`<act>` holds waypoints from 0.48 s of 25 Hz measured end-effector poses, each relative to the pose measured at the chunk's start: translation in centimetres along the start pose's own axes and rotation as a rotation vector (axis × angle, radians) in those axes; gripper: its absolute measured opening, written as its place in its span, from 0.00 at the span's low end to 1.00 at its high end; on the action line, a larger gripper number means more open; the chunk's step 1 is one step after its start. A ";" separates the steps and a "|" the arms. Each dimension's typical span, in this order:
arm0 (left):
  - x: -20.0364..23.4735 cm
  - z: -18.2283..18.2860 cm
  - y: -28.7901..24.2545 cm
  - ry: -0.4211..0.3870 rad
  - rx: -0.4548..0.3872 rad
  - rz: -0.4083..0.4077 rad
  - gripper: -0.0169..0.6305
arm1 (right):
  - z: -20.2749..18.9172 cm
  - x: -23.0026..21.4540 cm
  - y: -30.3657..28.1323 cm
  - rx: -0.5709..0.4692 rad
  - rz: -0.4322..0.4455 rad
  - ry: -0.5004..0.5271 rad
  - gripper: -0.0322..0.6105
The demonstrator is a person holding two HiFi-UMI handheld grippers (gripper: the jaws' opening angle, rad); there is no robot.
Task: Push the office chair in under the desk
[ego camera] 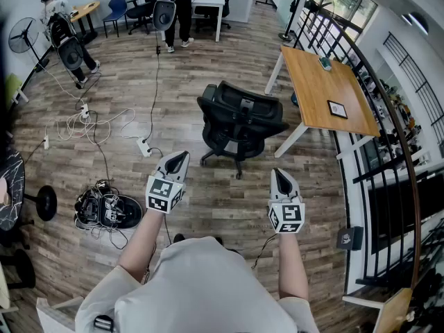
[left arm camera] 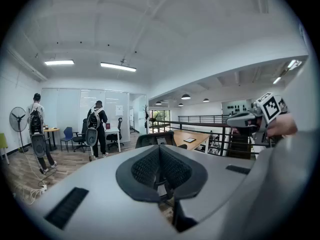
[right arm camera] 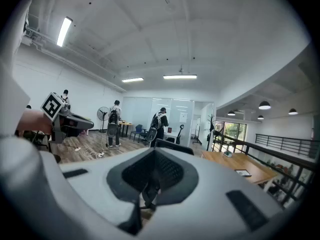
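Note:
The black office chair (ego camera: pixel 239 125) stands on the wood floor, pulled out from the wooden desk (ego camera: pixel 320 89), which is to its right by the railing. The chair's back faces me. Both grippers are held up short of the chair and touch nothing. My left gripper (ego camera: pixel 178 161) is shut and empty, a step before the chair's left side. My right gripper (ego camera: pixel 280 177) is also shut and empty, nearer me on the right. In the left gripper view the chair (left arm camera: pixel 156 138) and desk (left arm camera: pixel 189 137) show beyond the closed jaws. The right gripper view shows the chair (right arm camera: pixel 172 146) and the desk (right arm camera: pixel 246 167) too.
A black metal railing (ego camera: pixel 361 68) runs along the desk's far side. Cables and a power strip (ego camera: pixel 144 146) lie on the floor at left, with a pile of gear (ego camera: pixel 107 210). People with backpacks (ego camera: pixel 171 9) stand near desks at the back. A floor fan (ego camera: pixel 23 37) stands far left.

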State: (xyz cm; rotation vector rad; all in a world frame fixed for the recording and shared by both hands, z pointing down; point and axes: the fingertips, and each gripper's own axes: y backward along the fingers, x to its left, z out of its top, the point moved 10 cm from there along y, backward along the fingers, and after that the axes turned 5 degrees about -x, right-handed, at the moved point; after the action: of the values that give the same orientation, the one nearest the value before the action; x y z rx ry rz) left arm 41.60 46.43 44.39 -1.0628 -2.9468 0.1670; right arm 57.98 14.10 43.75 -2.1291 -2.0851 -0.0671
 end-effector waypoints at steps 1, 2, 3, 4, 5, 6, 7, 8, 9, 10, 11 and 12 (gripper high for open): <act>0.1 -0.1 0.0 0.002 0.000 0.001 0.02 | 0.0 0.0 -0.1 0.000 0.001 0.001 0.05; 0.1 -0.1 0.0 0.003 -0.001 0.002 0.02 | 0.0 0.0 -0.1 0.000 0.001 0.001 0.05; 0.1 -0.2 0.0 0.004 -0.001 0.003 0.02 | 0.0 0.1 -0.1 -0.001 0.002 0.001 0.05; 0.1 -0.3 0.0 0.004 -0.001 0.003 0.02 | -0.1 0.1 -0.1 -0.001 0.001 0.000 0.05; 0.1 -0.4 0.0 0.004 0.000 0.002 0.02 | -0.2 0.0 -0.1 -0.001 0.000 -0.002 0.05; 0.0 -0.5 0.0 0.004 0.002 0.002 0.02 | -0.4 0.0 -0.1 -0.001 -0.001 -0.006 0.05; -0.1 -0.6 0.0 0.004 0.003 0.002 0.02 | -0.5 -0.1 -0.1 0.000 -0.003 -0.011 0.05; -0.1 -0.7 0.0 0.004 0.004 0.001 0.02 | -0.6 -0.1 -0.1 0.002 -0.004 -0.016 0.05; -0.2 -0.7 -0.1 0.004 0.005 0.001 0.02 | -0.7 -0.2 -0.1 0.005 -0.006 -0.019 0.05; -0.2 -0.7 -0.1 0.005 0.007 0.000 0.02 | -0.7 -0.3 -0.1 0.008 -0.009 -0.019 0.05; -0.1 -0.6 -0.1 0.005 0.009 0.001 0.02 | -0.7 -0.3 -0.2 0.012 -0.011 -0.019 0.05; -0.1 -0.6 -0.2 0.006 0.011 0.001 0.02 | -0.6 -0.4 -0.2 0.014 -0.011 -0.019 0.05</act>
State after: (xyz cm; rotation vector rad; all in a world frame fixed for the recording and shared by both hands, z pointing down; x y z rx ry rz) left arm 41.57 46.27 45.01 -1.0612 -2.9366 0.1791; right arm 57.78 13.65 44.34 -2.1181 -2.1020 -0.0331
